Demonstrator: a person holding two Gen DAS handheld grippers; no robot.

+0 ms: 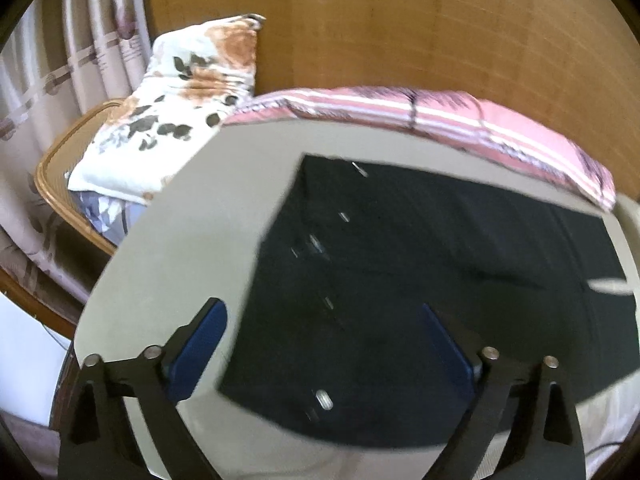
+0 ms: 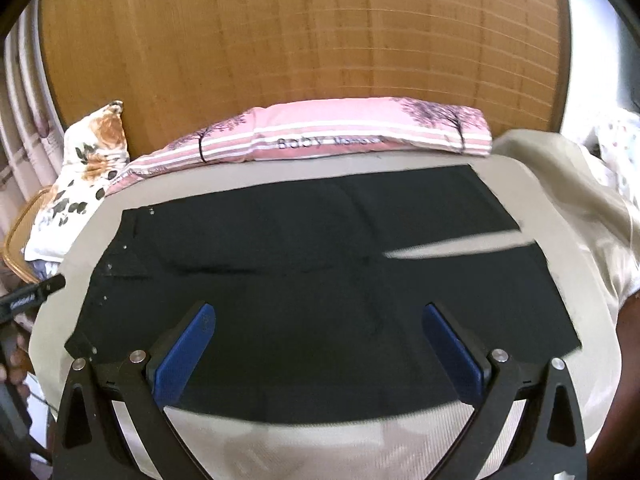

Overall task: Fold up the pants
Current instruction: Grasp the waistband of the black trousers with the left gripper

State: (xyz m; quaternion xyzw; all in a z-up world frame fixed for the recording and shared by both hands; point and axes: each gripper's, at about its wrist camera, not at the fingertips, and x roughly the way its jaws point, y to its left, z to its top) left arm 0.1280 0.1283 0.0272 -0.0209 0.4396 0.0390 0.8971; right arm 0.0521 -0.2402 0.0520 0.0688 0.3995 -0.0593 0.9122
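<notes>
Black pants (image 1: 400,260) lie flat on a beige sheet (image 1: 168,248), folded lengthwise into a broad dark panel. The waistband end, with metal rivets and a button (image 1: 324,398), points to the left. My left gripper (image 1: 322,312) hovers open over this waistband end, one blue pad over the sheet and the other over the cloth. In the right wrist view the pants (image 2: 300,260) span most of the beige sheet (image 2: 560,240). My right gripper (image 2: 317,310) is open above their near edge, with nothing between its pads.
A pink striped pillow (image 2: 340,136) lies along the far edge against a wooden headboard (image 2: 300,40). A floral pillow (image 1: 180,100) rests on a wicker chair (image 1: 52,168) at the left, by curtains (image 1: 60,60). A hand (image 2: 16,360) holding a black tool shows at the left edge.
</notes>
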